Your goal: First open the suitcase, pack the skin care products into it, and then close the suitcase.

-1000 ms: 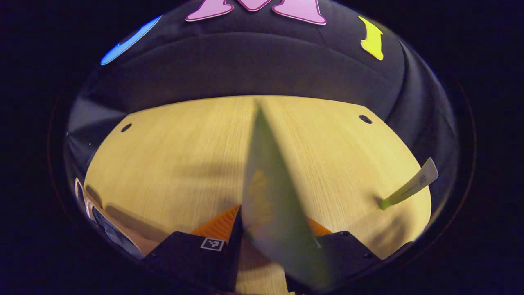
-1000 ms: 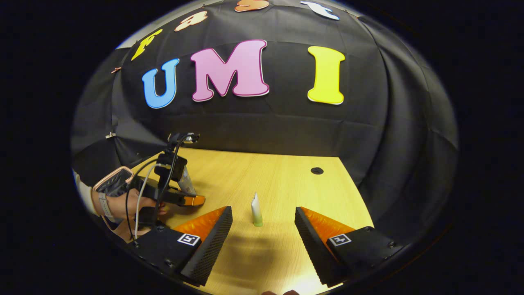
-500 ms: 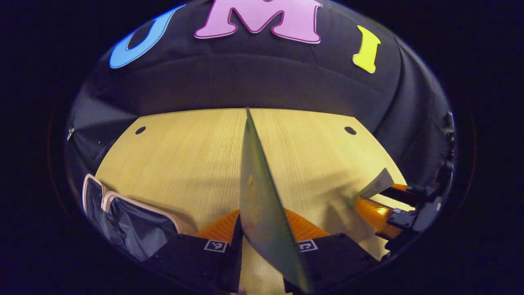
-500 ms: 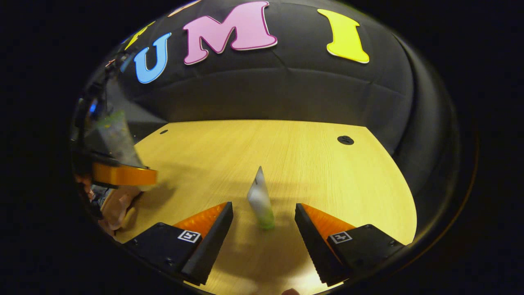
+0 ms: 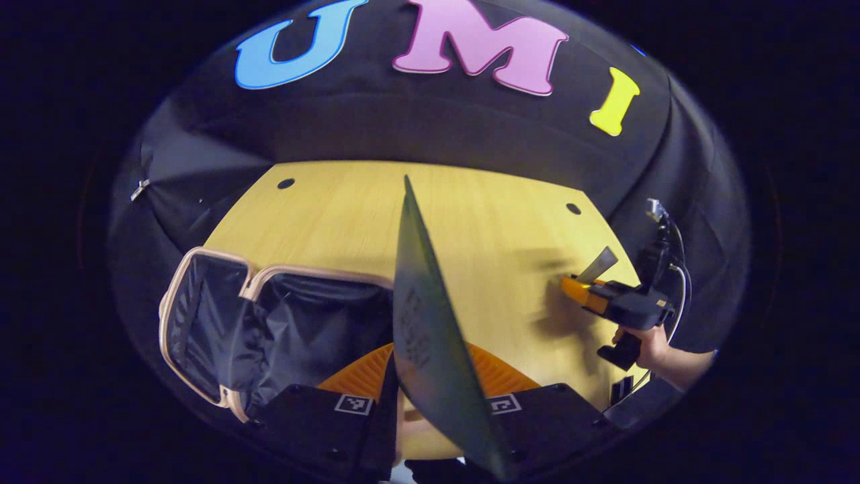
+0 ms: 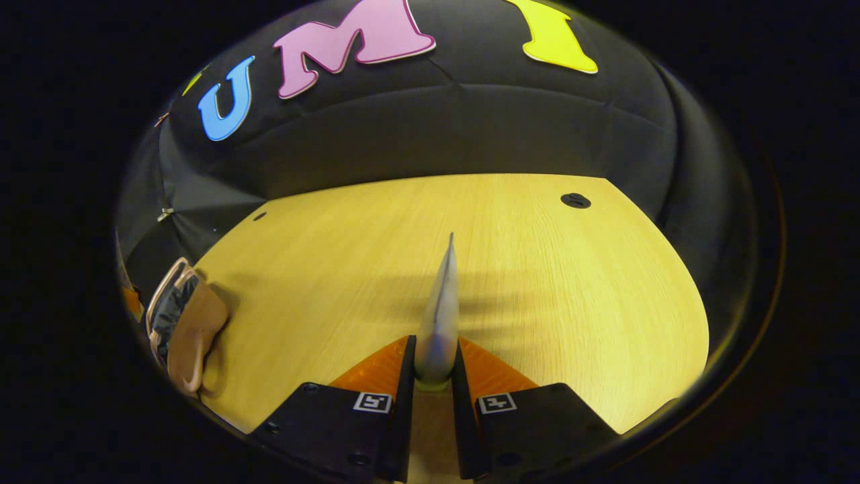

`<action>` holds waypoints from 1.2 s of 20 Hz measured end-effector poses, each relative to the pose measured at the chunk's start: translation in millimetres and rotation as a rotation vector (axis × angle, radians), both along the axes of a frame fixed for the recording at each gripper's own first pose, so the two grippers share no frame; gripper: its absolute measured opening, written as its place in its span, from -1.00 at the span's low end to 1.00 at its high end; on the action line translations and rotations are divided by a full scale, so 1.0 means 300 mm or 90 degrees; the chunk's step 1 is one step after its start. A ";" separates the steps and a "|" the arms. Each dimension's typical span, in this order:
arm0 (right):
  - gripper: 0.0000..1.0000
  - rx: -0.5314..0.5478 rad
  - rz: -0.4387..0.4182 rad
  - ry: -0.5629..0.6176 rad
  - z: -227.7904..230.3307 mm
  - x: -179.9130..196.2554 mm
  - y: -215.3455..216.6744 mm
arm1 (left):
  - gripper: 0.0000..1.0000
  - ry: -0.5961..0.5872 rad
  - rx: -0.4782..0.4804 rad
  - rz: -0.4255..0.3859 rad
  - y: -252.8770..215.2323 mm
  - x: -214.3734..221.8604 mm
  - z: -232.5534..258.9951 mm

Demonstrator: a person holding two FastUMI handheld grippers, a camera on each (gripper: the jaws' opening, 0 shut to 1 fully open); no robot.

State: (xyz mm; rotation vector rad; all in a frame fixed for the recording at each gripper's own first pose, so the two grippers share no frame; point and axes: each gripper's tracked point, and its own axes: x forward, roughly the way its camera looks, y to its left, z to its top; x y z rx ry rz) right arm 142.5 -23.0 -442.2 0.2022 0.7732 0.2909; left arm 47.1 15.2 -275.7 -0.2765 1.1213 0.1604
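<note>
In the left gripper view, the left gripper has its jaws clamped on a flat green tube, probably light and squashy, above the open suitcase on the surface. In the right gripper view, the right gripper pinches a small white tube near its cap, probably the firmer end to hold.

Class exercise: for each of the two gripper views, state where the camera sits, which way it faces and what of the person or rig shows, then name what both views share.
Left gripper view: rides the left gripper, facing across the table; clamps a green tube; right gripper and hand beyond.
Right gripper view: rides the right gripper, facing the wall; pinches a white tube.
Shared: table, open suitcase.
</note>
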 end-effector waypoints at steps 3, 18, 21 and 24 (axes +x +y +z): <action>-0.37 0.017 0.046 -0.030 0.143 -0.113 0.044 | -0.12 0.131 0.019 0.028 0.148 -0.208 -0.050; -0.38 0.053 0.051 -0.037 0.535 -0.507 0.433 | 0.08 0.332 -0.082 0.056 0.361 -0.493 -0.412; -0.37 0.076 0.089 -0.025 0.596 -0.534 0.598 | 0.77 0.190 -0.079 0.049 0.401 -0.398 -0.265; -0.38 0.112 0.139 0.020 0.626 -0.561 0.798 | 0.77 0.003 -0.085 0.045 0.459 -0.311 -0.083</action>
